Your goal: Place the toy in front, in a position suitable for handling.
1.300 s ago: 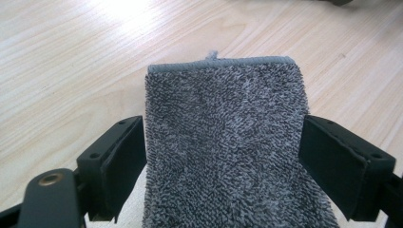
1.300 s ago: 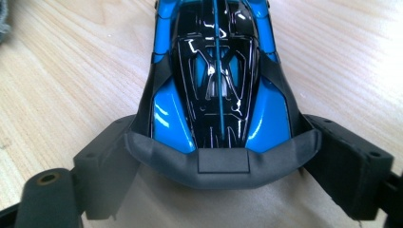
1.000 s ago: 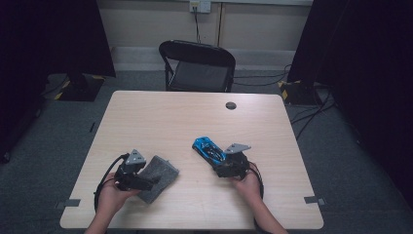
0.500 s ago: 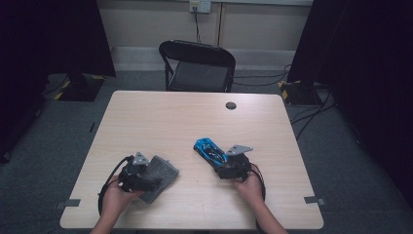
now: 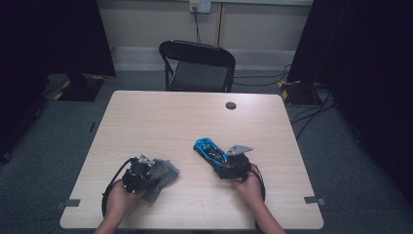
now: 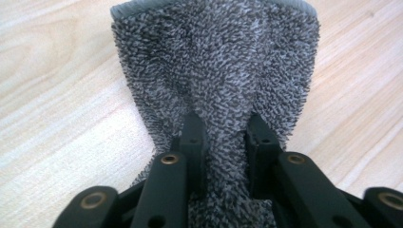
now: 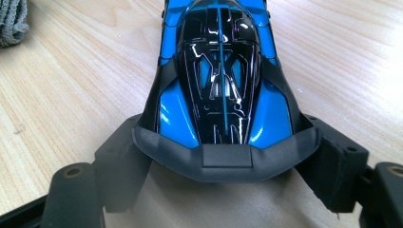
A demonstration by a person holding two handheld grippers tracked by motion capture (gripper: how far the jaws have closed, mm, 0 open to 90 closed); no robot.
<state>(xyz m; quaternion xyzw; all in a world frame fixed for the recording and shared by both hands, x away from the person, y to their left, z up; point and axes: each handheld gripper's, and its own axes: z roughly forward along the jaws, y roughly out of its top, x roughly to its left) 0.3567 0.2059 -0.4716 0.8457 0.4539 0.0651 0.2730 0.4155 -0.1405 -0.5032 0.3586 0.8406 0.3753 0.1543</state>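
Observation:
A grey fluffy cloth (image 5: 164, 171) lies at the table's front left. My left gripper (image 5: 147, 174) has just been closing its jaws and is now shut on a pinched fold of the cloth (image 6: 214, 71), which bulges between its fingers (image 6: 192, 137). A blue and black toy car (image 5: 208, 148) sits right of centre, nose pointing away to the left. My right gripper (image 5: 222, 162) clasps the car's (image 7: 218, 71) rear, its pads pressed on either side of the tail wing.
The pale wooden table (image 5: 170, 122) has a small black round cap (image 5: 231, 105) near its far edge. A black folding chair (image 5: 199, 63) stands behind the table. A corner of the cloth (image 7: 12, 21) shows in the right gripper view.
The left gripper's jaws have shut on the cloth and bunched it up. The right gripper and the car have stayed where they were.

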